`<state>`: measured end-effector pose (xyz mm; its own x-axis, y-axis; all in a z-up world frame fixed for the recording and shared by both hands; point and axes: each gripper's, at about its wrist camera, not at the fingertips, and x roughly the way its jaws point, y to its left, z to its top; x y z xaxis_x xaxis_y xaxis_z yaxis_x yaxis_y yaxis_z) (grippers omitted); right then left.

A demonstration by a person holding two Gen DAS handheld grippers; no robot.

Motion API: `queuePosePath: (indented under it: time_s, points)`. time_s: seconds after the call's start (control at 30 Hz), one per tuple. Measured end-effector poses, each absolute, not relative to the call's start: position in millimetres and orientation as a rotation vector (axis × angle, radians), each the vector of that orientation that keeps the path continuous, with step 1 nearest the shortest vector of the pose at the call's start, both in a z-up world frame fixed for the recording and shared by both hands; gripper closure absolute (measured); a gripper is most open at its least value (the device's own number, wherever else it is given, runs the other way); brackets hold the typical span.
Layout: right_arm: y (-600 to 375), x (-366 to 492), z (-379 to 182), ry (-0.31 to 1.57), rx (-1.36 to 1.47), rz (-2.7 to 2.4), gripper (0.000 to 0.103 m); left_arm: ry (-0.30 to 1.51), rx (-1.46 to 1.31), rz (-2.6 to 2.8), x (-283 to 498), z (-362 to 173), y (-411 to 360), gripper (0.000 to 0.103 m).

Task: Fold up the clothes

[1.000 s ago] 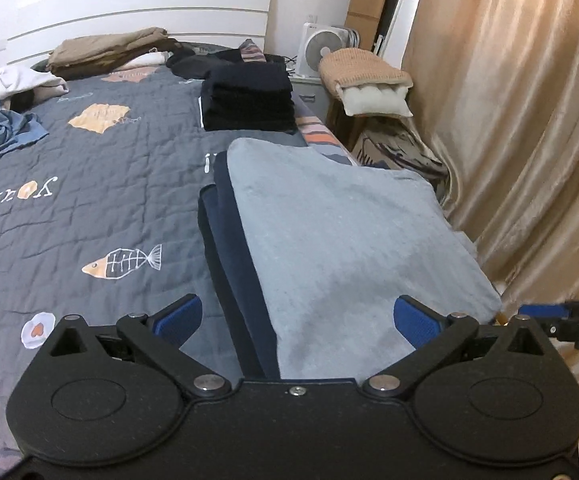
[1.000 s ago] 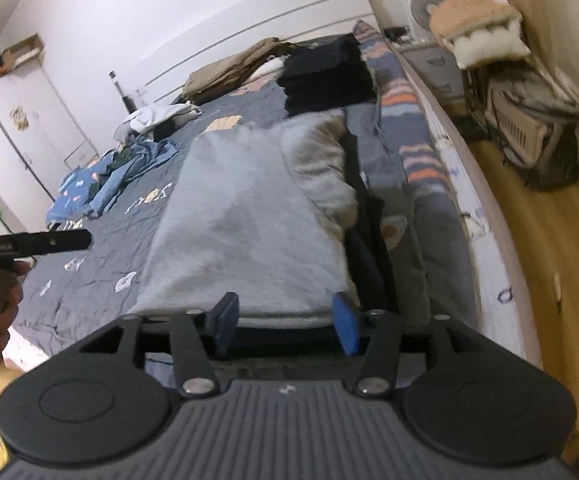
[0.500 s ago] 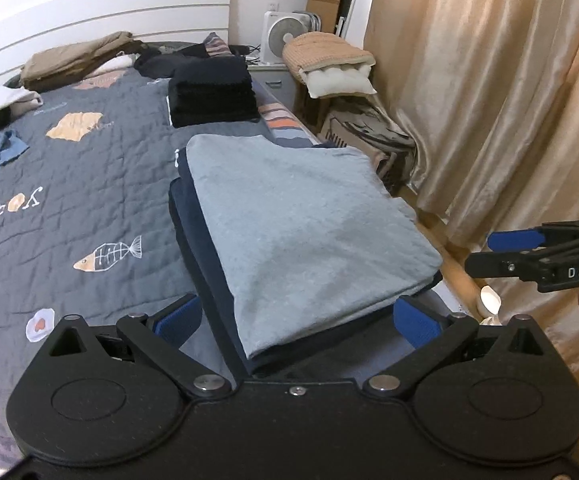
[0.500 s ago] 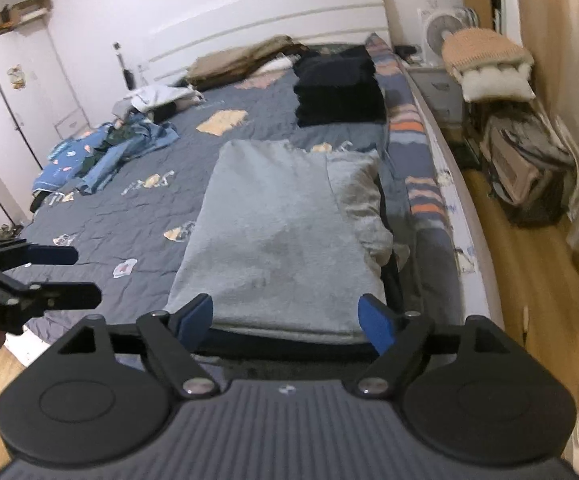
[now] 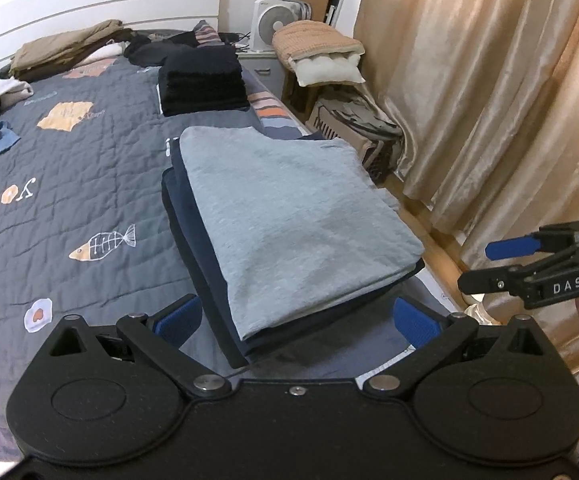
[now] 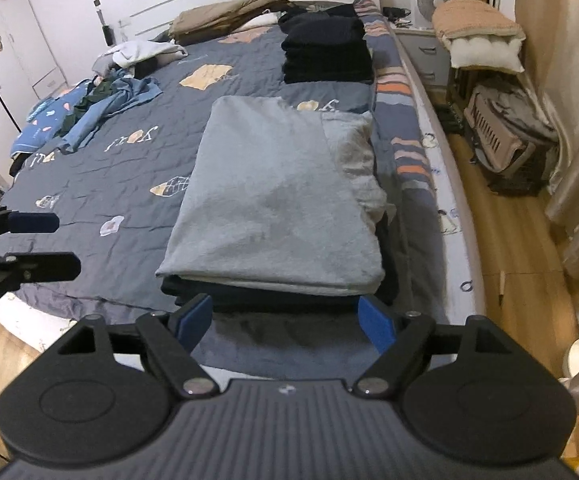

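Both grippers' fingers (image 5: 179,317) (image 6: 377,324) spread wide, holding nothing.

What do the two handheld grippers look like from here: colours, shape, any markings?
Both are matte black with two round housings, silver pivot pins and blue finger pads. The left gripper has a smooth body; the right gripper has a ribbed grey top and white "DAS" lettering on its side.

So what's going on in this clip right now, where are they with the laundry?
A person with a gripper in each hand is folding clothes on a bed. The grey top lies folded on a dark navy garment near the bed's edge. Both the left gripper and the right gripper are open, empty and clear of the pile. A black folded stack sits further up, and unfolded blue clothes wait on the far side.
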<state>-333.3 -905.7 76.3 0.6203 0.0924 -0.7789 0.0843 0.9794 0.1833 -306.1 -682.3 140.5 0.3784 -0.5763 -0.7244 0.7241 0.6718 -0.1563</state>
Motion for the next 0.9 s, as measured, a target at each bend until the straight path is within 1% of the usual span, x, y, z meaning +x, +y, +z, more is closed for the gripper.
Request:
queuePosePath:
  time_s: [0.5, 0.9]
  points:
    - [-894.8, -332.0, 89.4, 0.906, 0.181, 0.026, 0.023, 0.820, 0.237, -0.841, -313.6, 142.2, -691.7, 0.000]
    - [-896.1, -328.3, 83.5, 0.918, 0.193, 0.031, 0.023, 0.819, 0.255, -0.772, -307.4, 140.7, -692.1, 0.000]
